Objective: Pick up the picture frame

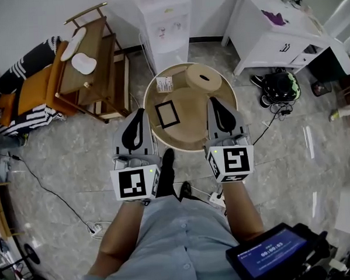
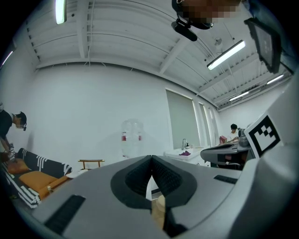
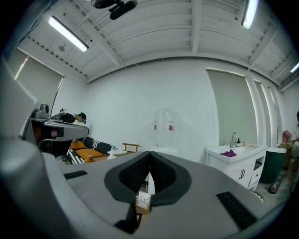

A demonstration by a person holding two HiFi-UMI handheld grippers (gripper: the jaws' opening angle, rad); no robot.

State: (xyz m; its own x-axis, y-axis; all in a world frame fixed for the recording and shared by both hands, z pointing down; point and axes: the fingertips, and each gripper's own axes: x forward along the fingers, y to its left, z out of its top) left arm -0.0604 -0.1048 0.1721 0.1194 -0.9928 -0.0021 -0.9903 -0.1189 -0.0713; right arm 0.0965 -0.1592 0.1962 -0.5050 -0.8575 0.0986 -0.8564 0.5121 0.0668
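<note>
A small black picture frame [image 1: 167, 114] lies flat on the round wooden table [image 1: 193, 134], left of its middle. My left gripper [image 1: 140, 114] hovers at the table's left rim, jaws shut with nothing between them, its tip just left of the frame. Over the table's right side my right gripper [image 1: 214, 103] is also shut and holds nothing. In the left gripper view the left gripper [image 2: 151, 159] shows its pads pressed together and points level across the room. The right gripper [image 3: 149, 158] looks the same in the right gripper view. Neither of those views shows the frame.
On the table's far side sit a thick tan roll [image 1: 203, 77] and a small printed box [image 1: 164, 84]. A water dispenser [image 1: 164, 19] stands behind, a white cabinet [image 1: 274, 32] at back right, a wooden rack [image 1: 94, 59] and sofa [image 1: 29, 94] at left. Cables and a power strip [image 1: 216, 197] lie by my feet.
</note>
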